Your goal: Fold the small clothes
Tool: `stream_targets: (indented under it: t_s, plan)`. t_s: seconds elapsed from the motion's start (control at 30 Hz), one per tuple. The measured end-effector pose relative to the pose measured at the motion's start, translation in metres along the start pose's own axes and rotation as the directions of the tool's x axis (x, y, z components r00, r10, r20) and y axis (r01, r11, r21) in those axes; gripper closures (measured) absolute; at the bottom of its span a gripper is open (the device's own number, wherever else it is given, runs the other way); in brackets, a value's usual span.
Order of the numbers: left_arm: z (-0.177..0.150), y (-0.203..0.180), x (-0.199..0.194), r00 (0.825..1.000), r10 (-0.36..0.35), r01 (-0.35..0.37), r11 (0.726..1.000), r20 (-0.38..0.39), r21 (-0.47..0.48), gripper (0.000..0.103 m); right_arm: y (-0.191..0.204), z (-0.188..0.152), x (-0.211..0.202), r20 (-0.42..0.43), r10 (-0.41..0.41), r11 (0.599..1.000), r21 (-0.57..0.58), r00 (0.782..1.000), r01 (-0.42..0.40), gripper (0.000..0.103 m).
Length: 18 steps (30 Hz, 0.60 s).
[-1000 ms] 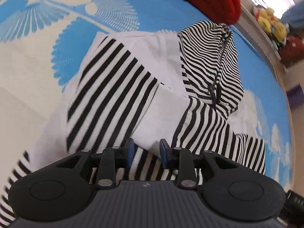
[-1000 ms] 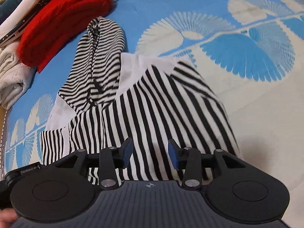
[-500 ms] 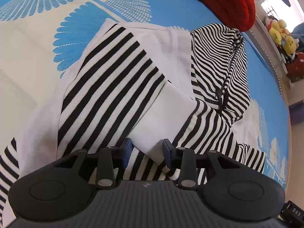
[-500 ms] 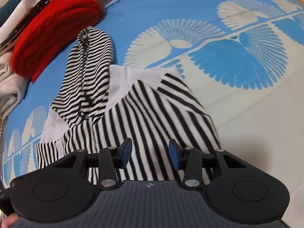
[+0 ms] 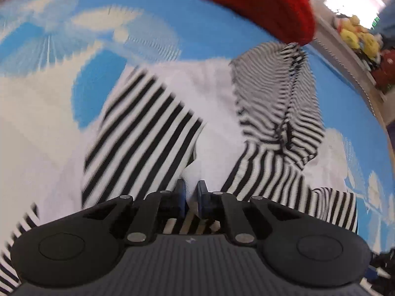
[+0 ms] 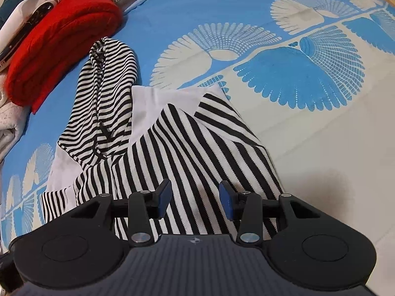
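A small black-and-white striped hooded top (image 6: 187,153) lies on the blue and cream patterned cloth; its hood (image 6: 108,83) points toward the far edge. In the left wrist view the same top (image 5: 148,133) is blurred, with white lining showing in the middle. My left gripper (image 5: 191,192) has its jaws nearly together, pinching a white fold of the top at its near edge. My right gripper (image 6: 195,197) is open, hovering just above the striped panel, holding nothing.
A folded red knit (image 6: 61,39) lies beyond the hood, also in the left wrist view (image 5: 259,5). White and dark garments (image 6: 14,123) are piled at the far left. Plush toys (image 5: 358,39) sit on a ledge past the cloth's edge.
My left gripper's jaws have closed from open onto the white fold of the top, and its view has swung. My right gripper has drawn back slightly and stayed open.
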State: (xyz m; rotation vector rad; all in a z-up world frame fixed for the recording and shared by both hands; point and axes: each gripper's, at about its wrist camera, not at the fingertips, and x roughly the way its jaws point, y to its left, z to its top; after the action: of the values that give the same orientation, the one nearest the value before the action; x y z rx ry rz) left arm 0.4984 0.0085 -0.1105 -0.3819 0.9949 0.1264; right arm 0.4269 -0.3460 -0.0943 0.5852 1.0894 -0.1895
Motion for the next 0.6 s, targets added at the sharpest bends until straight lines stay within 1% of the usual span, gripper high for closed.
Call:
stream_targets:
  t_s: [0.07, 0.1, 0.13, 0.2, 0.23, 0.27, 0.3, 0.33, 0.37, 0.4, 0.43, 0.47, 0.5, 0.53, 0.57, 0.6]
  plan:
    - [0.000, -0.003, -0.018, 0.999, 0.005, -0.005, 1.000, 0.043, 0.005, 0.094, 0.003, -0.002, 0.001, 0.010, -0.002, 1.000, 0.004, 1.000, 0.002, 0.059]
    - [-0.001, -0.002, -0.028, 0.998, 0.016, -0.016, 1.000, 0.066, -0.003, 0.094, 0.004, -0.003, 0.001, 0.011, -0.003, 1.000, 0.011, 1.000, 0.003, 0.059]
    - [-0.002, -0.001, -0.036, 0.995, 0.042, -0.042, 0.999, 0.087, -0.011, 0.094, 0.004, -0.005, 0.003, 0.009, -0.005, 1.000, 0.024, 1.000, 0.005, 0.059]
    - [-0.009, 0.006, -0.054, 0.980, 0.148, -0.143, 0.989, 0.135, -0.046, 0.093, 0.001, -0.010, 0.008, -0.008, -0.005, 0.997, 0.071, 1.000, 0.005, 0.059]
    - [-0.013, 0.010, -0.058, 0.970, 0.198, -0.191, 0.980, 0.142, -0.059, 0.092, -0.002, -0.012, 0.010, -0.018, -0.005, 0.994, 0.105, 1.000, 0.007, 0.059]
    - [-0.016, 0.016, -0.058, 0.960, 0.248, -0.240, 0.968, 0.129, -0.072, 0.091, -0.007, -0.014, 0.014, -0.030, -0.009, 0.989, 0.146, 0.999, 0.013, 0.059]
    - [-0.018, 0.023, -0.054, 0.957, 0.273, -0.265, 0.960, 0.101, -0.087, 0.089, -0.012, -0.018, 0.017, -0.046, -0.020, 0.982, 0.187, 0.999, 0.028, 0.059]
    - [-0.018, 0.029, -0.049, 0.956, 0.284, -0.277, 0.956, 0.069, -0.097, 0.089, -0.018, -0.021, 0.022, -0.068, -0.036, 0.975, 0.218, 0.997, 0.050, 0.059]
    - [-0.017, 0.033, -0.045, 0.956, 0.290, -0.285, 0.954, 0.050, -0.097, 0.089, -0.023, -0.025, 0.029, -0.096, -0.057, 0.967, 0.243, 0.994, 0.079, 0.059]
    - [-0.016, 0.036, -0.045, 0.954, 0.295, -0.290, 0.952, 0.052, -0.097, 0.089, -0.028, -0.028, 0.034, -0.117, -0.072, 0.961, 0.259, 0.991, 0.101, 0.059]
    - [-0.015, 0.038, -0.048, 0.951, 0.300, -0.292, 0.951, 0.070, -0.099, 0.089, -0.032, -0.031, 0.038, -0.127, -0.081, 0.956, 0.270, 0.989, 0.113, 0.061]
    - [-0.013, 0.037, -0.054, 0.949, 0.298, -0.289, 0.953, 0.100, -0.093, 0.089, -0.034, -0.033, 0.039, -0.118, -0.085, 0.955, 0.272, 0.989, 0.115, 0.063]
    - [-0.012, 0.036, -0.059, 0.954, 0.273, -0.263, 0.961, 0.124, -0.089, 0.089, -0.032, -0.032, 0.038, -0.106, -0.097, 0.957, 0.262, 0.990, 0.122, 0.063]
    - [-0.010, 0.035, -0.059, 0.963, 0.234, -0.224, 0.971, 0.132, -0.083, 0.088, -0.029, -0.031, 0.036, -0.096, -0.111, 0.959, 0.249, 0.989, 0.132, 0.063]
    - [-0.008, 0.034, -0.057, 0.974, 0.192, -0.184, 0.980, 0.120, -0.071, 0.086, -0.028, -0.030, 0.035, -0.087, -0.122, 0.960, 0.242, 0.989, 0.140, 0.063]
    - [-0.007, 0.034, -0.049, 0.984, 0.156, -0.151, 0.986, 0.087, -0.065, 0.084, -0.027, -0.029, 0.033, -0.076, -0.131, 0.959, 0.243, 0.988, 0.146, 0.063]
